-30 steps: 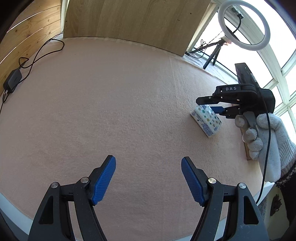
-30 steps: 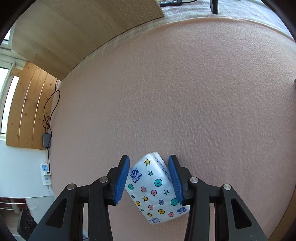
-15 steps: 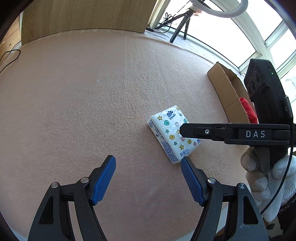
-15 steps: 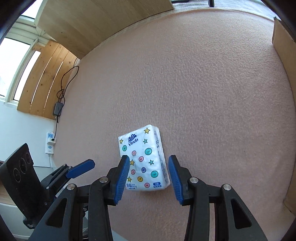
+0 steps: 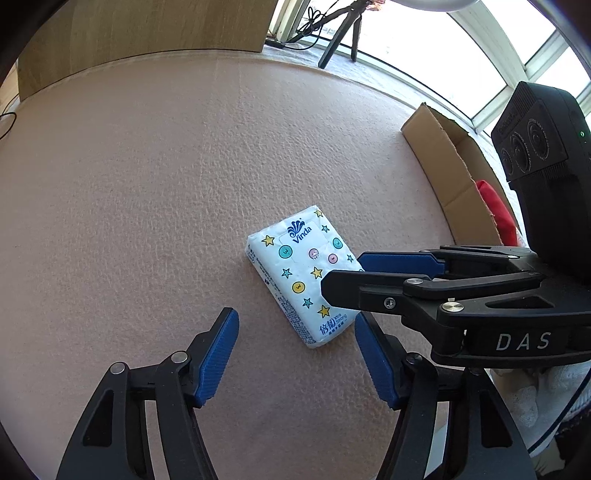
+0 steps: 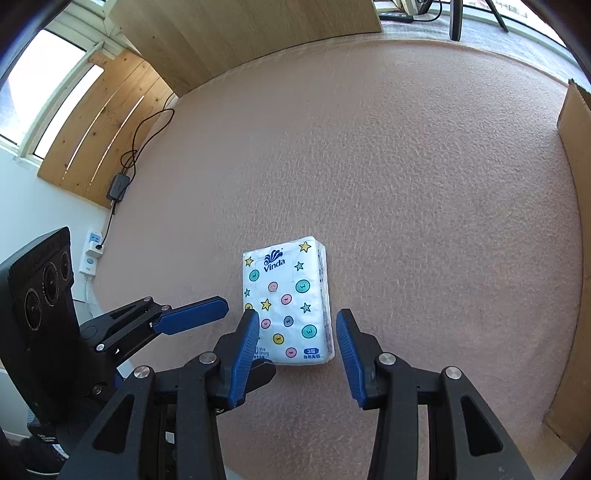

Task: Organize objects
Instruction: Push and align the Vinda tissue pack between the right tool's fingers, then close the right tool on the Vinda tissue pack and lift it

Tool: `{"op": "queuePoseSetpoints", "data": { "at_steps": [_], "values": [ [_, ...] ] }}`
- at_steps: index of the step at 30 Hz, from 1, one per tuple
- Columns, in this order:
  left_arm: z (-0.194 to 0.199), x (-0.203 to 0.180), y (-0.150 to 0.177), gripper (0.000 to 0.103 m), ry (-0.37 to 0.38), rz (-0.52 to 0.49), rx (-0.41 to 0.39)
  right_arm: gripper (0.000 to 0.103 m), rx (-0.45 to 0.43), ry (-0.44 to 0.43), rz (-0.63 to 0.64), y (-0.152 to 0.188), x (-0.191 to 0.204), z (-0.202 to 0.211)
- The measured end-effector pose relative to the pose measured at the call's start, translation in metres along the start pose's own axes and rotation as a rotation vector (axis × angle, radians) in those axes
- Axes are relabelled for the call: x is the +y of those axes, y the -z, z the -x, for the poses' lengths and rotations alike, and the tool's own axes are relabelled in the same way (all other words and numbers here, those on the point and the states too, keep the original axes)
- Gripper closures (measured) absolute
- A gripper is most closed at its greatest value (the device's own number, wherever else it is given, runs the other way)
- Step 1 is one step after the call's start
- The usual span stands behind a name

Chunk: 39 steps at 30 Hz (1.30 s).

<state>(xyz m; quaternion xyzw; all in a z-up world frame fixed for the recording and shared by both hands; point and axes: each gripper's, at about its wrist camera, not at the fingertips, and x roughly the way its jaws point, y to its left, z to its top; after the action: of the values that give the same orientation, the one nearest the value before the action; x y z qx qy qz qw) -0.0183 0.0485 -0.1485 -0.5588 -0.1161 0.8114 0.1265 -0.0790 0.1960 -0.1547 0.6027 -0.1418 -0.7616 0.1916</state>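
Note:
A white Vinda tissue pack [image 5: 295,266] printed with stars and dots lies flat on the pink felt surface [image 5: 147,184]. In the right wrist view my right gripper [image 6: 297,317] is open, and its blue pads straddle the near end of the tissue pack [image 6: 286,295]. The left pad overlaps the pack's edge. In the left wrist view my left gripper [image 5: 295,325] is open and holds nothing. It hovers just short of the pack's near corner. The right gripper [image 5: 341,273] reaches in from the right over the pack's right side.
An open cardboard box [image 5: 443,158] with something red [image 5: 495,210] inside stands at the right edge, also visible as the box [image 6: 576,184]. A tripod [image 5: 343,29] stands by the windows. A cable and adapter [image 6: 118,186] lie far left. A white-gloved hand [image 5: 546,398] holds the right gripper.
The pack sat tilted and deep between the right fingers. It now lies flat, further out toward their tips. The left gripper has swung right and closed in beside the pack.

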Motion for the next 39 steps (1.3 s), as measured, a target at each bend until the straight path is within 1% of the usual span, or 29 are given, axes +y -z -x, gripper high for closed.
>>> {"op": "queuePoseSetpoints", "data": {
  "at_steps": [3,7,9,16,22,26,30,35,39],
  "values": [
    [-0.001,-0.002,0.0,0.038,-0.001,0.0,0.001,0.063,0.022,-0.021,-0.009,0.001,-0.003,-0.005],
    [-0.003,-0.003,0.001,0.042,-0.001,-0.003,0.006,0.063,0.025,-0.031,-0.009,0.002,-0.002,-0.007],
    [-0.004,-0.003,0.001,0.043,0.008,0.0,0.008,0.063,0.023,-0.026,-0.002,0.001,0.0,-0.008],
    [-0.013,-0.007,-0.008,0.053,0.029,-0.004,0.006,0.064,0.018,-0.017,0.017,0.001,0.002,-0.008],
    [-0.012,-0.011,-0.009,0.054,0.019,-0.018,-0.005,0.066,0.003,-0.015,0.01,0.003,0.001,-0.005],
    [-0.008,-0.02,-0.013,0.054,0.007,-0.05,-0.02,0.066,-0.024,-0.007,0.011,0.005,0.0,0.004],
    [-0.002,-0.034,-0.023,0.054,0.012,-0.088,-0.042,0.066,-0.061,-0.008,-0.006,0.007,-0.005,0.021],
    [0.007,-0.064,-0.043,0.054,0.022,-0.159,-0.081,0.066,-0.14,0.011,-0.023,0.004,-0.017,0.054],
    [0.004,-0.093,-0.066,0.054,0.042,-0.213,-0.105,0.066,-0.202,0.039,-0.044,0.001,-0.033,0.083]
  ]
}}
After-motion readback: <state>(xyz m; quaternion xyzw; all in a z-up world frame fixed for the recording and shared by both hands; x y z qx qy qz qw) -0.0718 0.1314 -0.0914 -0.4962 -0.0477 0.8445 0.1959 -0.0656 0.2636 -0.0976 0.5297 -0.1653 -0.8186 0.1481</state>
